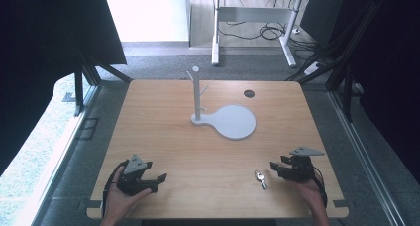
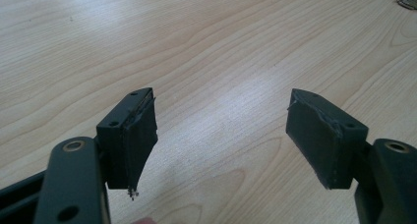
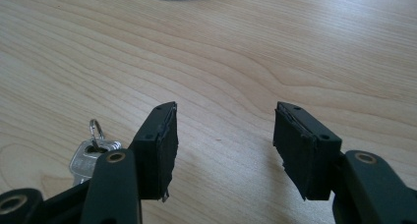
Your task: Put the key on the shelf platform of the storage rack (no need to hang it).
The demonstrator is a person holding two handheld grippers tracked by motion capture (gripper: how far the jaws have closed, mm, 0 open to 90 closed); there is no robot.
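While both grippers rest low at the near edge, the key (image 1: 260, 179) on its ring lies flat on the table (image 1: 168, 137), just left of the right gripper (image 1: 278, 167). Its long axis runs roughly near-to-far. Right gripper's 2 jaws gape empty; left gripper (image 1: 153, 179) likewise wide, well apart from it. Hook stand (image 1: 197, 94) sits far centre. Right hand's nearer, prob. reaches.

Your tabletop (image 1: 163, 137) and what lies on it.
You have a light wood-grain surface with a small dark round hole (image 1: 249, 93) near its far edge. Around the middle stands a white stand (image 1: 196, 94): an upright post with short pegs, rising from a flat base that widens into a round disc (image 1: 235, 122). Near your edge, toward the right, a silver key (image 1: 260, 179) on a small ring lies flat on the wood.
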